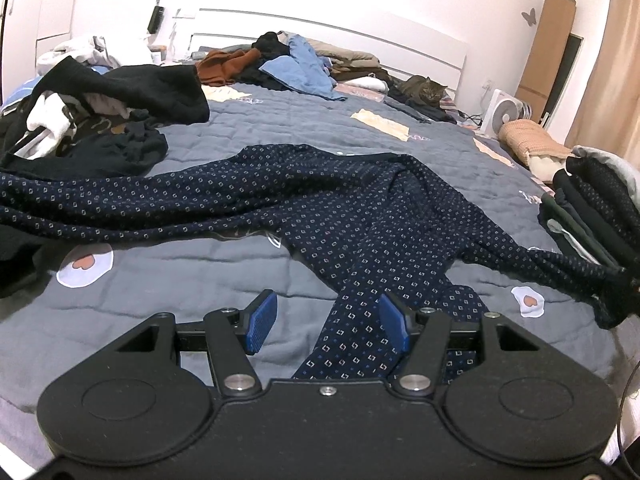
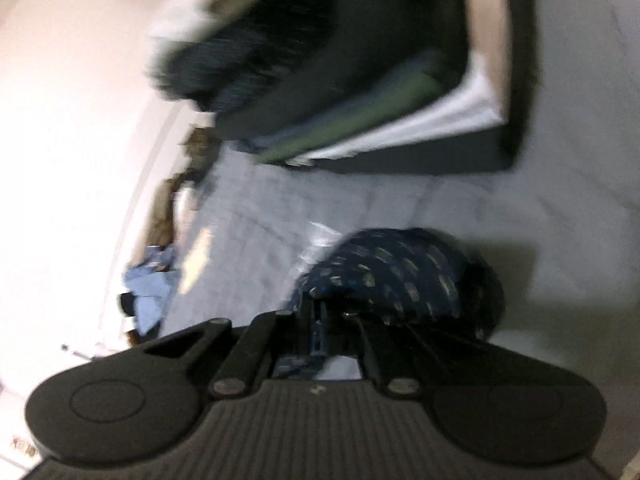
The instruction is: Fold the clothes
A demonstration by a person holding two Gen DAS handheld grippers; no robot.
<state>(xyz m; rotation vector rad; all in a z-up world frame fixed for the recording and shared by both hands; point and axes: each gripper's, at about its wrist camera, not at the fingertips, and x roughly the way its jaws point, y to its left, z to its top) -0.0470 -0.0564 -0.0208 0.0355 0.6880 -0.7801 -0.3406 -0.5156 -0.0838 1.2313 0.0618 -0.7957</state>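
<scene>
Left wrist view: left hand-held gripper (image 1: pixel 327 322) gapes wide above patterned trousers (image 1: pixel 304 196) on the bed (image 1: pixel 192 280) — right hand-held gripper (image 2: pixel 320 320) pinches their bunched end.

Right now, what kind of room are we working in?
Most likely a bedroom: a bed with a grey quilt, a white headboard, heaps of clothes, and a cat lying near the headboard.

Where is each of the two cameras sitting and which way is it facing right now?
Left wrist: behind the open left gripper, low over the bed, facing the headboard; blue pads show.
Right wrist: behind the right gripper, rolled sideways, blurred; its fingers are closed on the patterned garment.
Shared: the patterned garment and the folded stack.
</scene>
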